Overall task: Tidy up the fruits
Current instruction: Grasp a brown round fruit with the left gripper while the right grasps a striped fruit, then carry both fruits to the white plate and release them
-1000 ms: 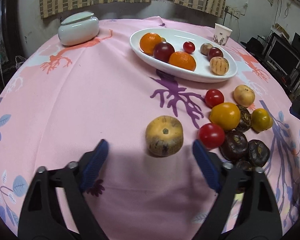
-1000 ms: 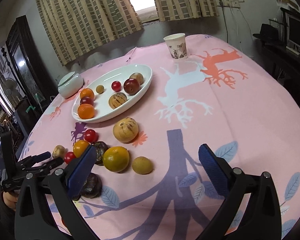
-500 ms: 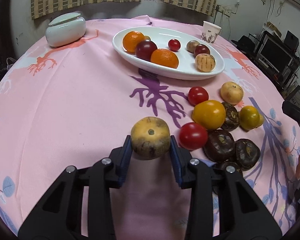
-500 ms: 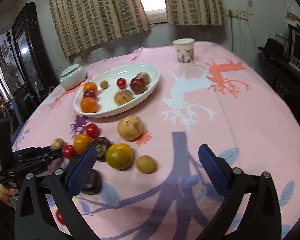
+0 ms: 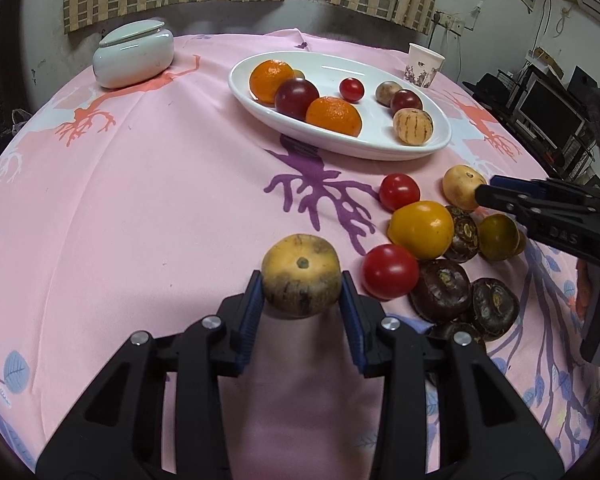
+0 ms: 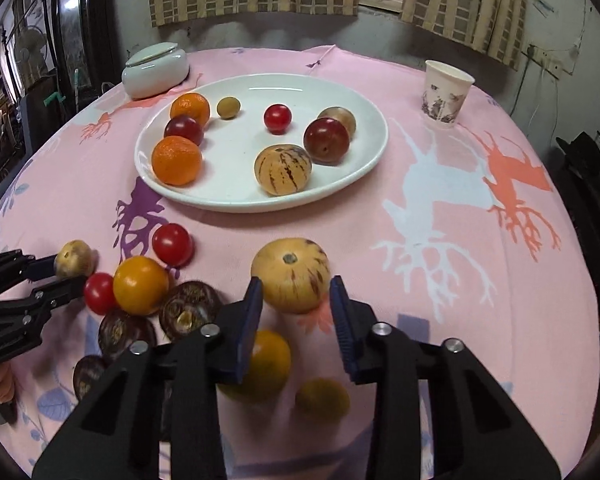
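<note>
My left gripper point(image 5: 302, 300) is shut on a tan round fruit point(image 5: 301, 274) just above the pink cloth; it also shows at the left of the right wrist view point(image 6: 66, 270). My right gripper point(image 6: 296, 300) has its jaws closed in around a striped yellow melon point(image 6: 290, 274), touching or nearly so; it also shows at the right of the left wrist view point(image 5: 480, 192). The white oval plate point(image 6: 356, 168) beyond holds oranges, plums, a cherry tomato and a striped melon. Loose tomatoes point(image 5: 390, 272), a yellow tomato point(image 5: 420, 230) and dark water chestnuts point(image 5: 440, 290) lie between the grippers.
A white lidded jar point(image 5: 134, 54) stands at the far left and a paper cup point(image 6: 446, 94) at the far right. Curtains and a wall lie behind the table. Shelves and monitors point(image 5: 548, 108) stand off to the right.
My left gripper closed on the tan fruit and holds it. My right gripper moved forward and down and narrowed its jaws around the striped yellow melon.
</note>
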Motion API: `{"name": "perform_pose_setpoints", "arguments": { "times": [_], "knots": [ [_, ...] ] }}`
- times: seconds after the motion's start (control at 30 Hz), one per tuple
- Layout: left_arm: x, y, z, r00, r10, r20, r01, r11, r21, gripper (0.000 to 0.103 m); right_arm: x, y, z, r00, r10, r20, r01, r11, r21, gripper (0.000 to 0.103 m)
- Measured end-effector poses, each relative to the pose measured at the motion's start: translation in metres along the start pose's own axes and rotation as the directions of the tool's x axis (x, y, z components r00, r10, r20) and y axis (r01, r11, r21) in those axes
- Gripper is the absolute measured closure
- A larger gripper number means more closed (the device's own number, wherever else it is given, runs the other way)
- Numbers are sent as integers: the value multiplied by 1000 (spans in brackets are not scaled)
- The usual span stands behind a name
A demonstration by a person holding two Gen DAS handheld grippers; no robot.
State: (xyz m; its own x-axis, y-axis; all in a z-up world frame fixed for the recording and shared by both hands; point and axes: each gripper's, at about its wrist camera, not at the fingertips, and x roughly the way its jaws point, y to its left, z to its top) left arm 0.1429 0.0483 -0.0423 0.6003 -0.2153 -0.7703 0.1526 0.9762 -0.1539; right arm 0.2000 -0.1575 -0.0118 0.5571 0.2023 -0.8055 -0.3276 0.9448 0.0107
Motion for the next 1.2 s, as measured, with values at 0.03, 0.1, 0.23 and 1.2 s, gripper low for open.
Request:
{"name": "perform_pose_setpoints", "arguments": {
  "times": [0.03, 0.1, 0.23, 1.2],
  "knots": [
    [0, 0, 0, 1000, -1, 1, 1, 1000, -1, 64, 1, -2, 1, 1000, 10, 9, -10, 1000, 12, 68],
    [1, 0, 1, 1000, 0, 1, 0, 1000, 0, 64, 4, -3, 5, 1000, 13, 10, -13, 1000, 26, 68],
    [2, -2, 1, 1000, 12, 2, -12, 1000, 16, 64, 6, -3, 10, 1000, 15, -27, -14, 999, 34, 66],
    [-13, 10, 9, 999, -4, 38, 8, 996, -89, 65, -46, -16, -2, 995, 4, 96, -8, 999, 36, 57]
  ]
}}
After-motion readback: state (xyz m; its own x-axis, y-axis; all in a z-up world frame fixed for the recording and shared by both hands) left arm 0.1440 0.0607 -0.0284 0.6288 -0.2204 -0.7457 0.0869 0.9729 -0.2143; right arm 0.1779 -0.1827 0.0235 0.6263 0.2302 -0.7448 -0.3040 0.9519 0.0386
